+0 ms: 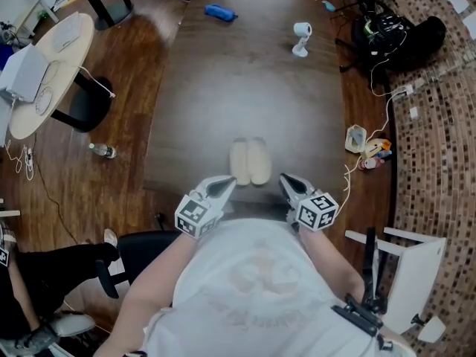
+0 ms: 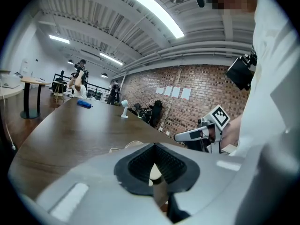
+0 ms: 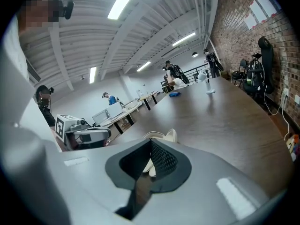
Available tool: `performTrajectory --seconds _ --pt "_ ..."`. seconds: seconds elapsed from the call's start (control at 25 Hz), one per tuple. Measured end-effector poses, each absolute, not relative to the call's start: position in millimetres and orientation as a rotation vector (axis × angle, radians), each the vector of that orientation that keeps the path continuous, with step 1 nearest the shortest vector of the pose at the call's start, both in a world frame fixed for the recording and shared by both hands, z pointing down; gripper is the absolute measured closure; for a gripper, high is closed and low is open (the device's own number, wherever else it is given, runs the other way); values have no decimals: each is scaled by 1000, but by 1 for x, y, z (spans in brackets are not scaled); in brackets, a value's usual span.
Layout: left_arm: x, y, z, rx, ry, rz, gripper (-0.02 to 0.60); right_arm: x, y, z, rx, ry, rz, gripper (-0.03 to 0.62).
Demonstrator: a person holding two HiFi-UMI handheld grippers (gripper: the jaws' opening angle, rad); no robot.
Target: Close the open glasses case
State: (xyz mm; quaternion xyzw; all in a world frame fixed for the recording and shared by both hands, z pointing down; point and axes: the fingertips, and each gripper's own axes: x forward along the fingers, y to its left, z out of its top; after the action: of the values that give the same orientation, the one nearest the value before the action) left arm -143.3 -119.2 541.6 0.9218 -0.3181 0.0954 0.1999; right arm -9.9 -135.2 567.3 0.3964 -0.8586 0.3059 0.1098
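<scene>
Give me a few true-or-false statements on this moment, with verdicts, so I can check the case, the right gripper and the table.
1. The glasses case lies open on the table. True.
2. The right gripper is clamped on the case. False: its jaws are shut on nothing, and it is beside the near end of the case.
3. A blue object lies at the far end of the table. True.
4. The white device on a stand sits on the floor. False: it stands on the table.
5. A bottle stands next to the case. False: it lies on the floor, left of the table.
</scene>
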Motion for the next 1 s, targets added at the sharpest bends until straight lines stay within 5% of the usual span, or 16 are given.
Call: performTrajectory --seconds 1.0 --pt "-179 -154 563 2474 -997 263 575 -33 -181 596 1073 -2506 889 586"
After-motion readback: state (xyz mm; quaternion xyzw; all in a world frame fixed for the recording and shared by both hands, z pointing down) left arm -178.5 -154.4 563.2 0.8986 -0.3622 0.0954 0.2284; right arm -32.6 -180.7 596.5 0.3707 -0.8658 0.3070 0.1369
